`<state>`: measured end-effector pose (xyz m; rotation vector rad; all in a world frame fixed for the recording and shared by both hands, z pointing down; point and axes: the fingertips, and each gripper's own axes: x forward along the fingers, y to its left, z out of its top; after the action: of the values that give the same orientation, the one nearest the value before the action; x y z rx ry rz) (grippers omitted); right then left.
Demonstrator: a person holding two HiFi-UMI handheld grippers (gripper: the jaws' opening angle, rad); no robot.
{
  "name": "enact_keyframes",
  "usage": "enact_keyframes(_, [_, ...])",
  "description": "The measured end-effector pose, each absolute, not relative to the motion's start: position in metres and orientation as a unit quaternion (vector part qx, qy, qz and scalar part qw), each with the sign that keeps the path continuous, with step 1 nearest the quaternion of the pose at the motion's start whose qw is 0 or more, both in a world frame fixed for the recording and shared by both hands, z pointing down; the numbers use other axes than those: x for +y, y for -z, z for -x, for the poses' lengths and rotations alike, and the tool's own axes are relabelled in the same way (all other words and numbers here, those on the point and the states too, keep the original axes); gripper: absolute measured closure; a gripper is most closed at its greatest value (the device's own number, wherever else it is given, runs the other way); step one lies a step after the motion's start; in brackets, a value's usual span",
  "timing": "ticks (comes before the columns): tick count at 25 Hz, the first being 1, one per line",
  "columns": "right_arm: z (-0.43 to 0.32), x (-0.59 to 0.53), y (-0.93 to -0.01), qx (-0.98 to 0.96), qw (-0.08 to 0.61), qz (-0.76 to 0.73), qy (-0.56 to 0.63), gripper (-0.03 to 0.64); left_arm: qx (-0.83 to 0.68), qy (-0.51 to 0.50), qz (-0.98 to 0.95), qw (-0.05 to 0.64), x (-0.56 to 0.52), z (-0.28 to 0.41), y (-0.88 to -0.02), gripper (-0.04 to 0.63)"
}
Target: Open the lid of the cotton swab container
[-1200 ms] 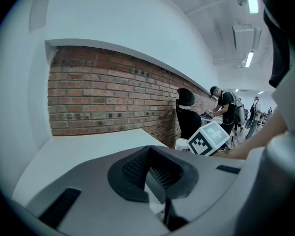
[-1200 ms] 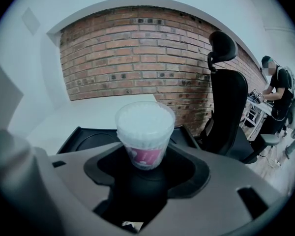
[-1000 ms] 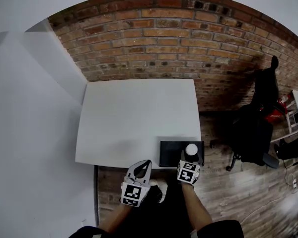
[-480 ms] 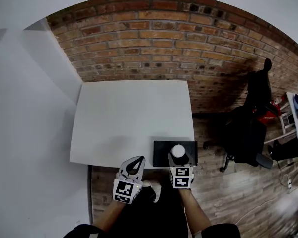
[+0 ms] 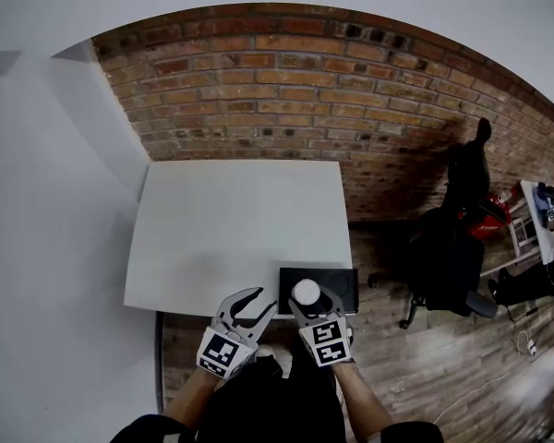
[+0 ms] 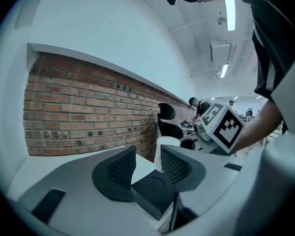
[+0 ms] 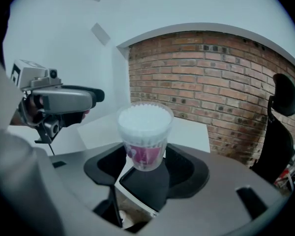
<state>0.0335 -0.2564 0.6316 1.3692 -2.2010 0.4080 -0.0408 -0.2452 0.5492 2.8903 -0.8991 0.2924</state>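
Currently the right gripper (image 5: pixel 307 303) is clamped on the lower body of the cotton swab container (image 7: pixel 145 132), holding it upright above the left end of the black tray (image 5: pixel 340 284), with the lid (image 7: pixel 145 113) on. The left gripper (image 5: pixel 249 305) sits just left of the tray. Its jaws are part-open, have just been opening, and have nothing between them; the container shows beyond their tips. Judgement: lid removal is about to start. To do it well, bring the left jaws onto the lid rim only, not the tub wall. Close firmly, then pull straight along the tub's axis against a firm, low right grip. The left gripper points near level, angled toward the container; the right gripper tips forward and down.
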Motion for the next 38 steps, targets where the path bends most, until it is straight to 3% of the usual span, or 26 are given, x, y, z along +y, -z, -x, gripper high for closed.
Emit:
enact_keyframes(6, [-0.014,-0.251,-0.611,-0.829,0.278,-0.466,-0.132,0.364,-0.261,-0.093,-0.96,0.032,-0.24,0.037,-0.531,0.394])
enact_keyframes(14, [0.002,-0.241,-0.584,-0.84,0.307,-0.436,-0.097,0.364,-0.226,-0.09,-0.97,0.011,-0.225,0.039,-0.511,0.371])
enact_keyframes(19, [0.017,-0.234,-0.575,-0.847,0.343,-0.404,-0.044,0.364,-0.198,-0.074,-0.977,0.01,-0.221,0.04,-0.49,0.288])
enact_keyframes(25, [0.033,-0.23,-0.569,-0.851,0.36,-0.381,-0.014,0.364,-0.176,-0.125,-0.975,-0.039,-0.216,0.035,-0.494,0.282])
enact_keyframes(38, [0.038,-0.22,-0.565,-0.854,0.366,-0.371,0.0,0.364,-0.168,-0.137,-0.975,-0.044,-0.204,0.021,-0.495,0.284])
